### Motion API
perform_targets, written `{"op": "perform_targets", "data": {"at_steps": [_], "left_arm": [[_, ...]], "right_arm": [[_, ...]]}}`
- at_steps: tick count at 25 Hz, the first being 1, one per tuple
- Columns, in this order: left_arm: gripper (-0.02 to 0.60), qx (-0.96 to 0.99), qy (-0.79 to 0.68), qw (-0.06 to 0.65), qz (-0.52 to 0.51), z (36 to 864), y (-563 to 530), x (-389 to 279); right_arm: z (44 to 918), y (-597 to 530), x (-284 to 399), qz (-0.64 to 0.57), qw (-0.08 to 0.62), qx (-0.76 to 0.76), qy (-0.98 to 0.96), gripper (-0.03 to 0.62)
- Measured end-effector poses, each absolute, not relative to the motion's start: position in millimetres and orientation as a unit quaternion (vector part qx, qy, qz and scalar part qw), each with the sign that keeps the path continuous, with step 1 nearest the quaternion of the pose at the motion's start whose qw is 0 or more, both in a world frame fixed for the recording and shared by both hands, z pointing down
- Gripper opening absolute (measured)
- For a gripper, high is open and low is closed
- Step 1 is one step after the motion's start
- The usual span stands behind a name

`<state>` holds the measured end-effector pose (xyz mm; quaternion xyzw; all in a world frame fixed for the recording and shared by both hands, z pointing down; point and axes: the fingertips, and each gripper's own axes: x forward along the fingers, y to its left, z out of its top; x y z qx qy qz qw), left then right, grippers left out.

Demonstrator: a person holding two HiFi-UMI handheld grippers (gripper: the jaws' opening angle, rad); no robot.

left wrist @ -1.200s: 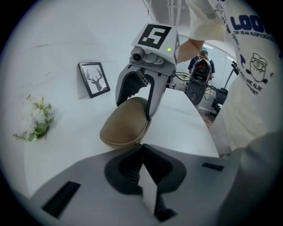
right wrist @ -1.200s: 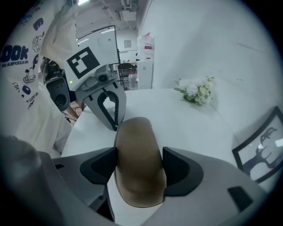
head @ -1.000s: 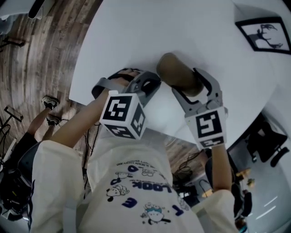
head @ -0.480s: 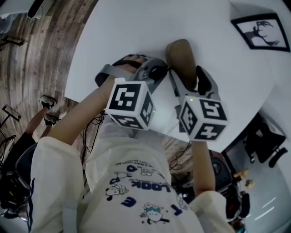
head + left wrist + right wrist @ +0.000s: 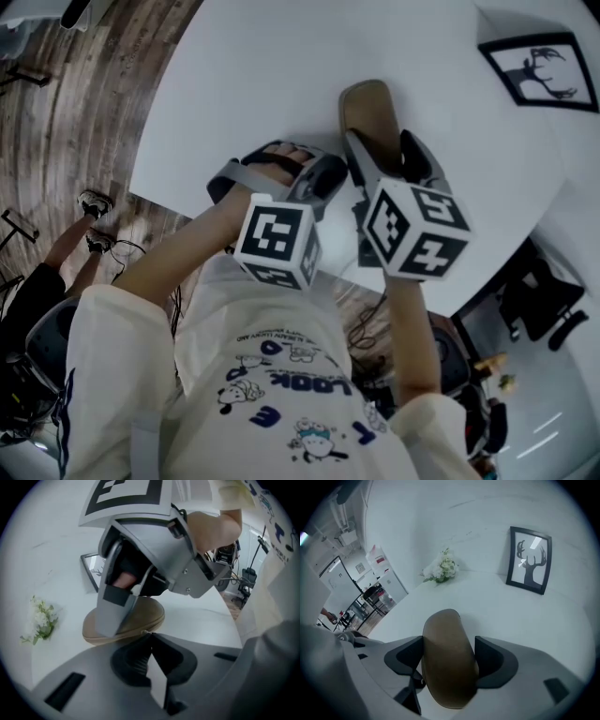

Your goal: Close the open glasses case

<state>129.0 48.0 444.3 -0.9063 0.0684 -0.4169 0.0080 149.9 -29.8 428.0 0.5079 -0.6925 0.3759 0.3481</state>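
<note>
Glasses case (image 5: 367, 117) lid down on white table (image 5: 281, 66), contents hidden; clamped across sides by right gripper (image 5: 449, 656). Left gripper (image 5: 151, 641) pinched together, empty, at case's 7 o'clock.

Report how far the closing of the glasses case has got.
Done, it seems: the glasses case lies lid down and looks closed, or very nearly. In hand: the right hand-held gripper clamps it across its width, while the left hand-held gripper, shut and empty, sits at its edge. Left: check that it is fully shut, then release.
</note>
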Motion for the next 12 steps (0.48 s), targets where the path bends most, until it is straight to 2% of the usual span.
{"op": "perform_targets", "data": {"at_steps": [7,12], "left_arm": [[0.002,-0.909,0.073,-0.030,-0.409,448,74,147],[0.002,-0.908,0.089,-0.054,-0.406,447,67,131]], "right_arm": [[430,-31,148,0.401,0.338,0.528,-0.668,0.322],[429,-36,149,0.430,0.295,0.553,-0.650,0.324]]}}
